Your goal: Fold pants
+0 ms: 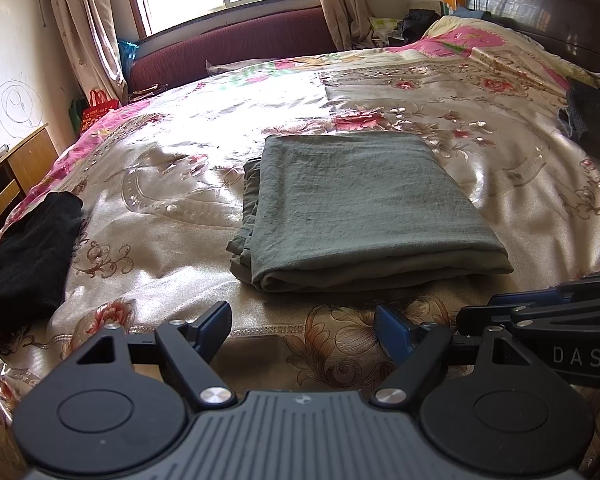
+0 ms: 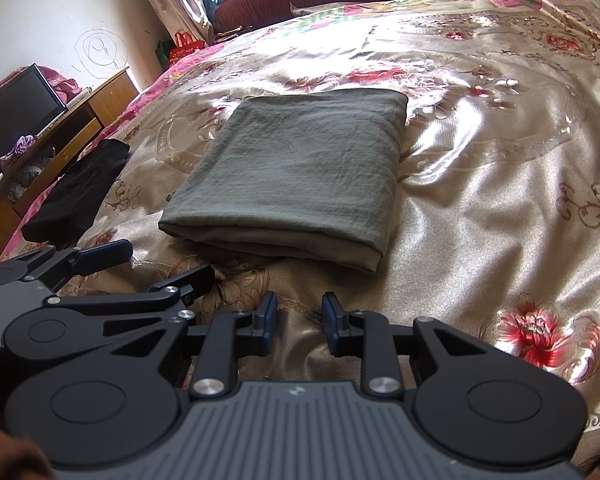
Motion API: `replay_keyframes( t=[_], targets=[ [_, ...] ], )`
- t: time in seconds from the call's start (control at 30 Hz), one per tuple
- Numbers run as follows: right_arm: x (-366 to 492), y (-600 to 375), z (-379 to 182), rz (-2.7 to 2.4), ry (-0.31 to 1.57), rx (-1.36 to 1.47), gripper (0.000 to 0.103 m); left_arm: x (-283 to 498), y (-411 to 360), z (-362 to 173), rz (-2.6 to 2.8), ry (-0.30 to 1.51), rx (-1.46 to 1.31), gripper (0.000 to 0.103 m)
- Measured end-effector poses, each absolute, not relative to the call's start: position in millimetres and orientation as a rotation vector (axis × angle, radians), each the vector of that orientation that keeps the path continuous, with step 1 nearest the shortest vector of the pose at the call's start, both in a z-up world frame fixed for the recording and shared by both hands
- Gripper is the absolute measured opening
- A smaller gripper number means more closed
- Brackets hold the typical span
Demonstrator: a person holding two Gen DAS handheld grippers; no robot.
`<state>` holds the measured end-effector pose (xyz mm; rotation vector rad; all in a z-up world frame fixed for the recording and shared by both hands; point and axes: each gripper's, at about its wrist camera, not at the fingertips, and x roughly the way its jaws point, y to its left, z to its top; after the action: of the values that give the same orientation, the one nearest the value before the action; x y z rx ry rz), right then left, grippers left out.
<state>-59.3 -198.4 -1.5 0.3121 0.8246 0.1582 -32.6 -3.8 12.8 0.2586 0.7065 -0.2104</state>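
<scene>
pants (image 1: 360, 208): folded, laid flat on bed (image 1: 500, 184) | left gripper (image 1: 302, 330): released, nothing held | right gripper (image 2: 299, 322): narrowly parted, nothing held

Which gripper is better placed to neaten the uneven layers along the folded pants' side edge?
Left, probably. The left gripper is wide open and empty, and the staggered layers lie on its side of the green pants. The right gripper, narrowly open, faces the tidier corner.
</scene>
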Motion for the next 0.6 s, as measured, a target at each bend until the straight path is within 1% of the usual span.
replay_keyframes(
  t=[0.6],
  targets=[
    [-59.2, -198.3, -1.7, 0.159, 0.824, 0.313, 0.027, -32.9, -3.5, 11.2, -0.209, 0.708, 0.259, 0.091]
  ],
)
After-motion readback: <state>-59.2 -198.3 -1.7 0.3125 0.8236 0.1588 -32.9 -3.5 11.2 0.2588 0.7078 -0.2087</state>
